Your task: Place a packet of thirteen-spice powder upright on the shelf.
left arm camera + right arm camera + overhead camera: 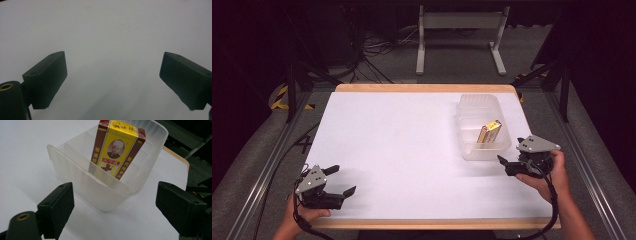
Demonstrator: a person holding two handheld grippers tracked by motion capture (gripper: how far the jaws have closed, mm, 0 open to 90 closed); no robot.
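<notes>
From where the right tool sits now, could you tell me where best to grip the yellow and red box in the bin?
Probably its upper end: the box stands tilted, rising above the translucent plastic bin's rim. Come from above, pinching its broad faces.

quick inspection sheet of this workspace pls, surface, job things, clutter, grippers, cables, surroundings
surface: white table top with a wooden edge, bare apart from the tub.
job's things: clear plastic tub at the right; a yellow and dark red box stands tilted in its near compartment.
clutter: nothing seen.
grippers: left gripper at the near left corner, open, nothing between its fingers. right gripper just short of the tub's near end, open, nothing between its fingers, apart from the tub.
cables: a black cable trails from the right gripper along the forearm; loose cables lie on the floor beyond the table.
surroundings: grey floor, a white stand behind, metal rails along both sides.
</notes>
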